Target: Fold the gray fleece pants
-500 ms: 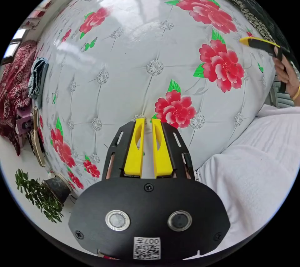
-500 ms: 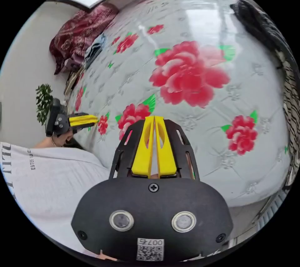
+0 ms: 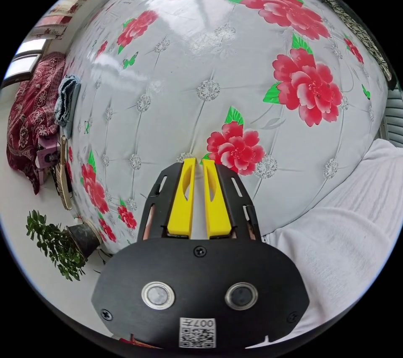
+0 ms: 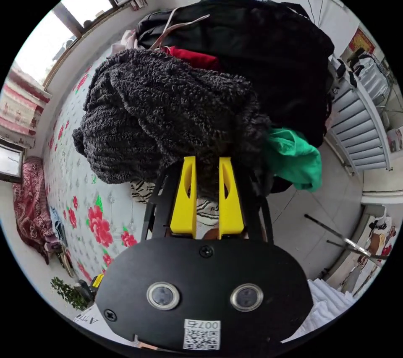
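Since half a second ago the right claw (image 4: 207, 165) has swung from the flowered bed (image 3: 176, 60) to the clothes pile. In the left gripper view, the left claw (image 3: 198, 165) hangs over the bed, jaws slightly apart, empty. In the right gripper view, the right claw's jaws stand apart at the gray fleece pants (image 4: 168, 114), which sit atop the pile; pulling could drag the green garment (image 4: 294, 156) along.
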{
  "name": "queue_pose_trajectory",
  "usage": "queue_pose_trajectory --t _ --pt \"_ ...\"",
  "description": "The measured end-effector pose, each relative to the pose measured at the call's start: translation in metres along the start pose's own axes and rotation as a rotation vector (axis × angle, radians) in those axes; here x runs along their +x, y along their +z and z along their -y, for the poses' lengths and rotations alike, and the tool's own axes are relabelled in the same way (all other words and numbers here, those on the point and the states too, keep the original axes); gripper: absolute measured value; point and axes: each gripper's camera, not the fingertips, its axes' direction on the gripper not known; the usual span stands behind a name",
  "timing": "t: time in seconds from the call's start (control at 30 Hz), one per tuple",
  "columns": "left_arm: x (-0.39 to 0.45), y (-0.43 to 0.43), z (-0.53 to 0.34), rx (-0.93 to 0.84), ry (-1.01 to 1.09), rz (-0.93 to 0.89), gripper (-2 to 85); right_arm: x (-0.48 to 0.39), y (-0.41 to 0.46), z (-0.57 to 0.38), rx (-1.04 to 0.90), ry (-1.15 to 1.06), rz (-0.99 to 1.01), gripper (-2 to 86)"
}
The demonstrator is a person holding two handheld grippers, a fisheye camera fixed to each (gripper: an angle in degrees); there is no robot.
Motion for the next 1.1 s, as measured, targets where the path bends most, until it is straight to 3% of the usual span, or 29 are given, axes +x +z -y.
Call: queue_pose_trajectory --t 0.1,0.23,0.33,0.4,0.47,0.57,0.7,0.77,0.83,0.97,1.1 --pt "-0.011 0.001 -0.009 -0.001 -0.057 -0.015 1.1 -0.040 -0.008 -0.034 0.170 -0.072 -0.105 3.5" --pt "-0.027 0.004 -0.032 0.045 -0.116 -0.029 -0.1 -0.140 -0.050 -0.103 0.462 -0.413 -0.304 1.1" --pt "-0.052 0.006 -0.055 0.102 -0.211 -0.135 -0.8 -0.214 -0.079 -0.168 0.563 -0.745 -0.153 0.2" --pt "-0.074 0.005 -0.074 0.161 -0.300 -0.277 -0.9 -0.256 -0.087 -0.206 0.517 -0.937 0.055 0.0" --pt "-0.099 -0.003 -0.104 0.271 -0.396 -0.418 -1.0 -0.313 -0.086 -0.256 0.361 -1.110 0.388 -0.2" --pt "-0.124 -0.021 -0.145 0.403 -0.451 -0.467 -1.0 -0.390 -0.081 -0.339 0.173 -1.363 0.715 -0.2" --pt "-0.161 -0.024 -0.202 0.467 -0.570 -0.427 -0.9 -0.471 -0.062 -0.442 -0.151 -1.735 0.933 -0.2" --pt "-0.195 -0.010 -0.247 0.467 -0.689 -0.415 -0.9 -0.496 -0.043 -0.464 -0.330 -1.785 0.952 -0.2" --pt "-0.221 0.004 -0.287 0.481 -0.789 -0.414 -0.8 -0.496 -0.034 -0.456 -0.361 -1.765 0.997 -0.2" --pt "-0.268 0.031 -0.385 0.470 -0.999 -0.408 0.7 -0.476 0.002 -0.412 -0.257 -1.546 0.844 0.1" --pt "-0.279 0.020 -0.422 0.517 -0.926 -0.371 5.3 -0.449 0.030 -0.357 -0.131 -1.330 0.633 1.1"
